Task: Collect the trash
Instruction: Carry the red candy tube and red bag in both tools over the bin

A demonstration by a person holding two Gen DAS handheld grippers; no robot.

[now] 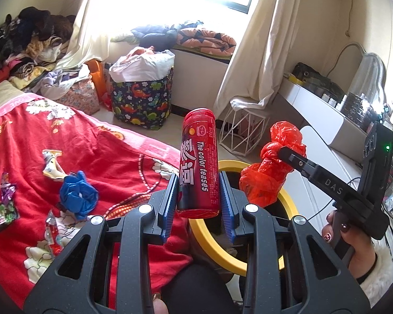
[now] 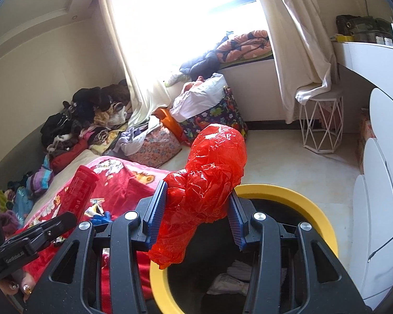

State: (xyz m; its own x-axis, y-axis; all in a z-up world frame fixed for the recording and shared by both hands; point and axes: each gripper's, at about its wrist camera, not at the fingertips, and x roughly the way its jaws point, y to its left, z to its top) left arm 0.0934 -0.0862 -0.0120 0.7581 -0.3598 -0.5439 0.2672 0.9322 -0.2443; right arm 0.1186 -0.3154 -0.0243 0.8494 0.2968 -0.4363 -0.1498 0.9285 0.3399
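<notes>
Now, through my left wrist view, my left gripper is pinching the red can low on its body, both blue pads pressing its sides, the can standing nearly upright and leaning over the yellow-rimmed bin. Most of its length is sticking out above the pads, so I am judging it could pivot or slip out if I tilt further, and fall onto the red blanket instead of into the bin. Off to the side my right gripper is clamping the red bag above the rim. A blue wad and several wrappers are lying on the blanket, not yet collected.

Through my right wrist view, my right gripper is squeezing the crumpled bag, which is bulging above and hanging below the pads over the bin's near rim. It is dangling right at the edge, so letting go here risks it catching on the rim or sliding outside. The can is showing at the left, near the bag; the two loads could bump if I crowd them together over the opening.
</notes>
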